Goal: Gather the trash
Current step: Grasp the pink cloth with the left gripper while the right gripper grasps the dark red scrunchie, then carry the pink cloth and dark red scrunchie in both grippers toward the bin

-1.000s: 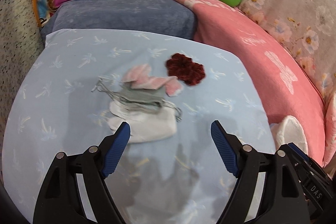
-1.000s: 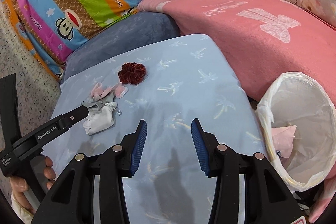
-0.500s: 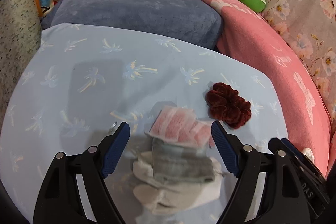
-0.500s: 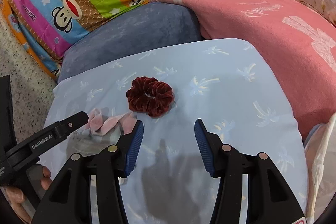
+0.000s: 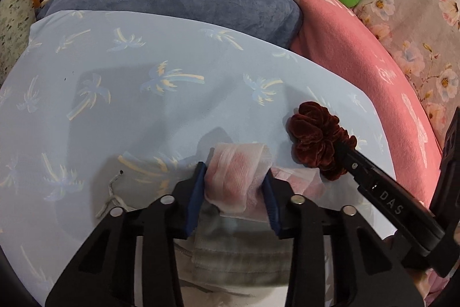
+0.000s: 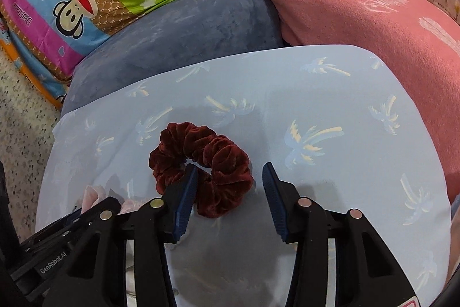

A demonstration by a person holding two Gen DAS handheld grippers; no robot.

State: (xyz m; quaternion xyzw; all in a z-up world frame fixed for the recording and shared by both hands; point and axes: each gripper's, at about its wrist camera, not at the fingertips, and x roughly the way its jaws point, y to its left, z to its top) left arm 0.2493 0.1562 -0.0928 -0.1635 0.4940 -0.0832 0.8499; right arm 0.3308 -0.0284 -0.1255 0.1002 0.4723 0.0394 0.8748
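the left gripper (image 5: 235,185) fingers pinch a pink pad (image 5: 235,174) above a grey mask (image 5: 238,263). the right gripper (image 6: 230,193) fingers stand open astride the scrunchie (image 6: 201,166), with bare blue sheet (image 6: 330,94) beyond.

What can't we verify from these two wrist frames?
- Grey face mask, left wrist view: mostly hidden under the left gripper, which is shut on the pink tissue.
- Scrunchie, right wrist view: near edge covered by a finger of the open right gripper; contact unclear.
- Trash bin: in neither view.
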